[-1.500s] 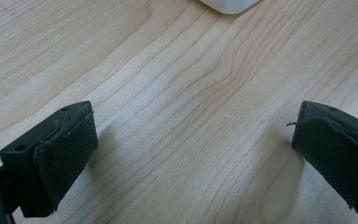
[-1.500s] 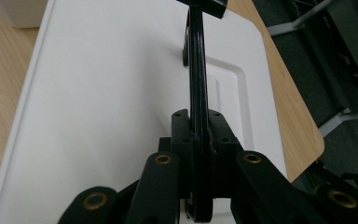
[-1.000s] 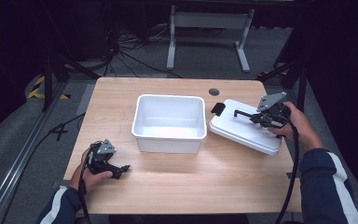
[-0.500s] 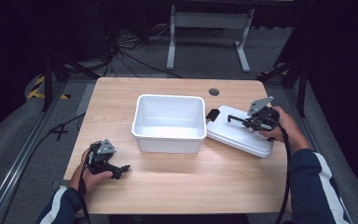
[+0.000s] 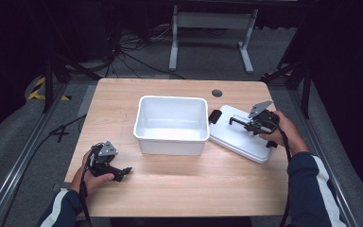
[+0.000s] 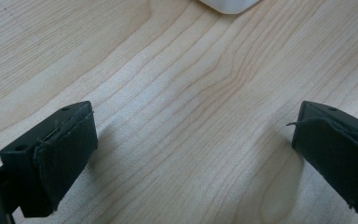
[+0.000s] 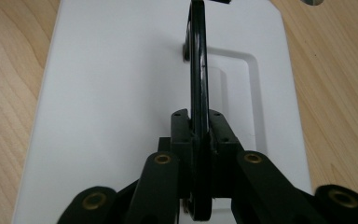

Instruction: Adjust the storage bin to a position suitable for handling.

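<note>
On a pale wooden table (image 5: pixel 179 189), a white plastic bin (image 5: pixel 171 124) stands open and empty near the middle. Just to its right lies its flat white lid (image 5: pixel 238 137), resting on the table at a slight angle, close beside the bin's right wall; whether the two touch is hard to tell.

The right hand-held gripper (image 5: pixel 238 123) sits over the lid with its jaws clenched on the lid's black handle (image 7: pixel 197 70). In the right gripper view the thin black handle stands upright on edge, rising from its recess in the lid, pinched between the two closed pads (image 7: pixel 214 135).

The left hand-held gripper (image 5: pixel 123 171) rests near the front left part of the table, well apart from the bin. In the left gripper view its jaws are spread wide with nothing between them, bare wood grain below and a white corner of the bin at the top edge.

Judging from this, the work is closing the bin, and it is at an early stage: the handle has been grasped, but the lid is not yet lifted. What remains is to raise it, carry it left over the bin, line it up with the rim and press it down.
</note>
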